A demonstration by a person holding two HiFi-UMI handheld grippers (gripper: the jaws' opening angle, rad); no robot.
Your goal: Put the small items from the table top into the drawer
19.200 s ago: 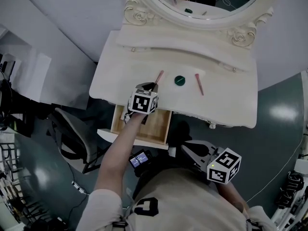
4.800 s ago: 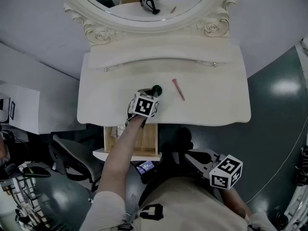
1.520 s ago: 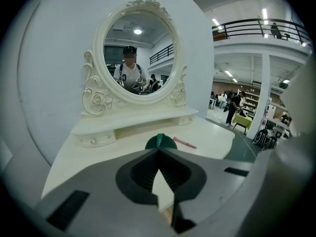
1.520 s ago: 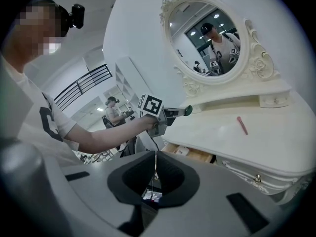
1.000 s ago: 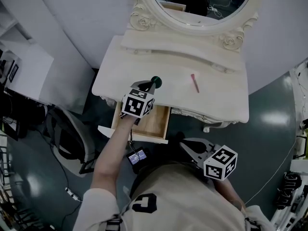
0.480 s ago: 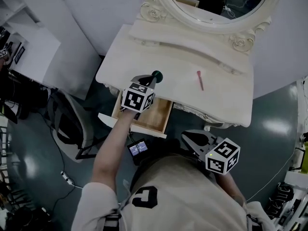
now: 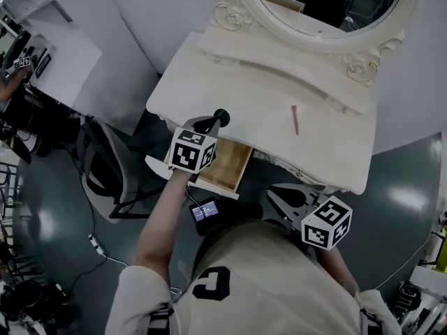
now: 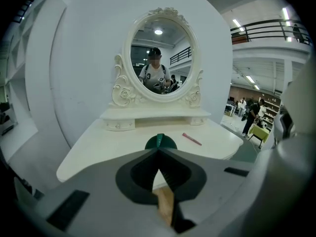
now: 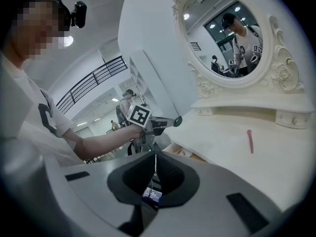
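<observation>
Left gripper (image 7: 217, 120) pinches green disc (image 8: 160, 141), mostly hidden behind jaws.

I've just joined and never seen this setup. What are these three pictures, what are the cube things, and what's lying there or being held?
No robot: a person holds two two-jaw grippers; the marker cubes are part of them. One picture looks down from the person's head; the others ride on each gripper, looking along its jaws. The left gripper is shut on a dark green disc. The right gripper is shut and empty. A pink stick lies on the dressing table, whose drawer stands open.
</observation>
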